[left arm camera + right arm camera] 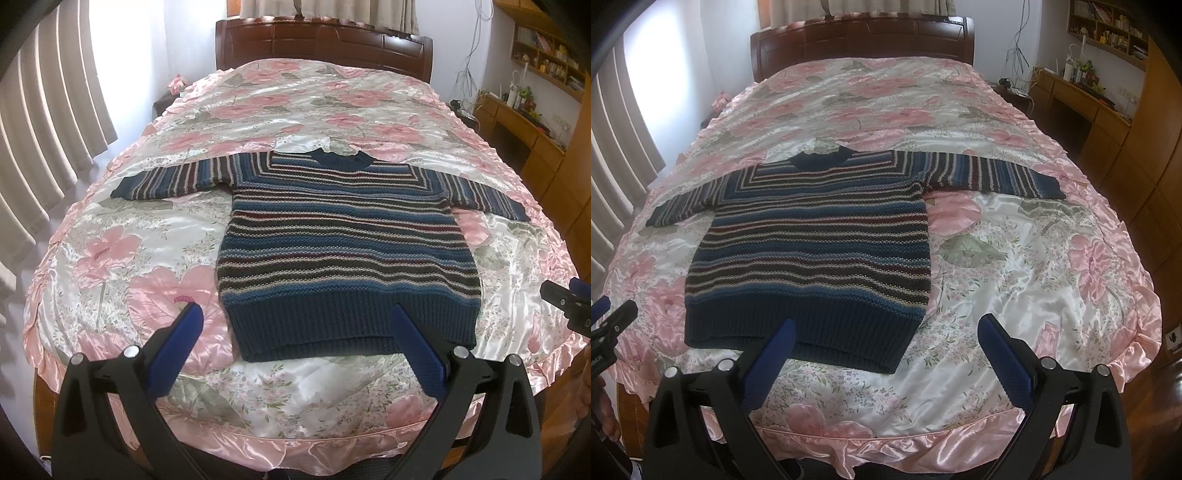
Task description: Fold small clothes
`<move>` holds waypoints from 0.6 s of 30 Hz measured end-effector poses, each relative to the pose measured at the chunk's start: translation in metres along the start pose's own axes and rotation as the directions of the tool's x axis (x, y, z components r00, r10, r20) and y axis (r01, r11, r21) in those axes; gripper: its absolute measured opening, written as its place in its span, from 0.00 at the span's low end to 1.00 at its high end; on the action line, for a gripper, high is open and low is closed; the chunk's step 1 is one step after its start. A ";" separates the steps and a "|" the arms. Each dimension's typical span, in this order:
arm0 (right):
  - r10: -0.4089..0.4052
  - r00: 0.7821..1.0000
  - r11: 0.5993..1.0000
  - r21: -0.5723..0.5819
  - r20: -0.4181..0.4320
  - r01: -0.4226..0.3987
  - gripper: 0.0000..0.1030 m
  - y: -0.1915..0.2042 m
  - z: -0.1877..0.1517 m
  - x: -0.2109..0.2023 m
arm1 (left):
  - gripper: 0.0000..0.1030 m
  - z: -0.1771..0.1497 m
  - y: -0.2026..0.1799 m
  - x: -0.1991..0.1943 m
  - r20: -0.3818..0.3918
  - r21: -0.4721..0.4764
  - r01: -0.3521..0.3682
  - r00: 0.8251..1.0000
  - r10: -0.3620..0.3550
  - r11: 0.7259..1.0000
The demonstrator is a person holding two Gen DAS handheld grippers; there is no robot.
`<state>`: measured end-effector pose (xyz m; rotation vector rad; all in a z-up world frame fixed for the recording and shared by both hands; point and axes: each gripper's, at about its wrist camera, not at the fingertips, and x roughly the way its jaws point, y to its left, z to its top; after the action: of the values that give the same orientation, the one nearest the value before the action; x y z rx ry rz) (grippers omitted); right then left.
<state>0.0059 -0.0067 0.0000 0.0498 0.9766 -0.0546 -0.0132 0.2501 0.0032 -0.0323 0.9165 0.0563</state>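
Sweater lay flat on the bed, front up, near the foot end. Collar pointed at the headboard, ribbed hem faced me. Both sleeves were spread straight out to the sides: left sleeve and right sleeve, each flat on the floral satin bedspread. No folds in it yet.

My left hand-held gripper hovered over the foot of the bed with its blue fingers spread wide, nothing between them. In its view the right finger overlapped the hem and the left one sat over bare bedspread just beside the sweater's edge. Couldn't tell if either touched the fabric.

My right hand-held gripper was likewise spread and empty, out past the sweater's right side. Its left finger overlapped the hem corner and the other sat over bedspread.

Each tool showed at the edge of the other's view, apart from each other.

Curtains hung left of the bed, a wooden desk with shelves above stood to the right.
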 end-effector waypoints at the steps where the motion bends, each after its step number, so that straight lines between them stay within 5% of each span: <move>1: 0.000 1.000 1.000 0.001 -0.001 0.000 0.96 -0.001 0.000 0.001 | 0.97 0.000 0.000 0.000 0.000 0.000 0.000 1.000 0.000 1.000; 10: -0.004 1.000 1.000 0.007 -0.017 0.004 0.96 -0.015 0.017 0.024 | 0.97 0.012 -0.008 0.024 -0.034 0.005 -0.011 0.999 0.011 1.000; 18: -0.034 0.999 0.999 0.026 -0.038 0.035 0.96 -0.081 0.080 0.076 | 0.97 0.062 -0.060 0.071 -0.024 0.020 -0.003 1.000 0.004 1.000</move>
<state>0.1087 -0.0944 -0.0202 0.0588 1.0141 -0.0992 0.0824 0.1964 -0.0153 -0.0130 0.9416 0.0501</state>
